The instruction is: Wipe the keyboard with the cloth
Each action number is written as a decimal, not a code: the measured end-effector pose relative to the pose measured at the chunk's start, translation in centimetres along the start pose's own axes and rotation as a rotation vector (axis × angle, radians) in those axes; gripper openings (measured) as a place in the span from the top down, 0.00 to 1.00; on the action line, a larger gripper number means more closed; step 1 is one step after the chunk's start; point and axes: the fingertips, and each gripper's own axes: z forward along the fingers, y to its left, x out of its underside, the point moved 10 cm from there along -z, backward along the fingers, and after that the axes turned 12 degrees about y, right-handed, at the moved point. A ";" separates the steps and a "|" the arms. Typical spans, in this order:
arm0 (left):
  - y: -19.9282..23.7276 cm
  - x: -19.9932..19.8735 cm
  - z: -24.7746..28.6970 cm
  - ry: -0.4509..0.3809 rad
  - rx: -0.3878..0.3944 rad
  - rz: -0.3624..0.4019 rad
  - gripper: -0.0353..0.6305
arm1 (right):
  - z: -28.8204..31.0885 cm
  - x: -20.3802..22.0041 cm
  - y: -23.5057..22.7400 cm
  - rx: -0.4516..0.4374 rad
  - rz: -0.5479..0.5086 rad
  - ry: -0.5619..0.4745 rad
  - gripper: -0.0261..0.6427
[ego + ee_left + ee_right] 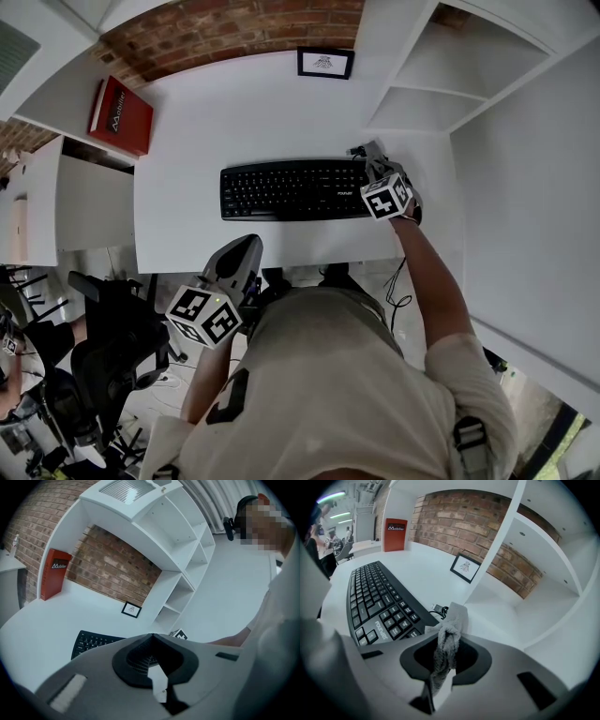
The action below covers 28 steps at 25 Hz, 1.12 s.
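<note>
i'm holding my right gripper (450,620) clamped on the crumpled grey towelling cloth (445,645). the jaws are pinching it in a tight bunch, so a wad is sticking out past the tips as the working face. i'm carrying it at the right-hand end of the flat black computer keyboard (375,597), just by the far corner, where a thin black cable (439,611) is coiling out. i can't tell whether the cloth is actually touching the keys. starting from that end looks sensible to me, since a sweep would be running leftward along the key rows in one pass.

my left gripper (153,637) is pressed fully together on nothing. i'm hanging it low, off the near edge of the keyboard by my lap, clear of the wiping path. the keyboard is lying square on the plain white desk (234,112) with nothing steadying it, so i'm judging light pressure the wiser choice. beyond the keyboard a small black-framed picture (325,63) is leaning at the brick wall, and far to the keyboard's left a red hardback book (120,115) is standing.
</note>
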 end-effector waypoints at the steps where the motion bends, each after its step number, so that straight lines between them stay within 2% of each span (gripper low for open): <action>1: -0.2 0.0 0.1 0.000 0.001 0.000 0.94 | 0.0 0.3 -0.2 0.000 0.009 0.000 0.91; 12: -1.6 0.5 1.4 -0.016 -0.018 -0.010 0.94 | 0.1 2.1 -2.5 -0.014 0.054 -0.014 0.91; 20: 0.3 -1.3 -1.1 -0.100 -0.141 -0.011 0.94 | -0.2 1.9 -3.7 -0.042 0.041 0.015 0.91; 22: 0.8 -1.6 -1.8 -0.113 -0.166 -0.007 0.94 | -0.8 1.6 -3.7 -0.055 0.069 -0.026 0.91; 25: 2.1 -1.9 -2.8 -0.141 -0.209 -0.010 0.94 | -2.3 0.1 -3.7 -0.102 0.122 -0.142 0.91; 28: 3.4 -1.9 -4.3 -0.164 -0.231 -0.019 0.94 | -4.7 -2.0 -2.7 -0.174 0.198 -0.244 0.91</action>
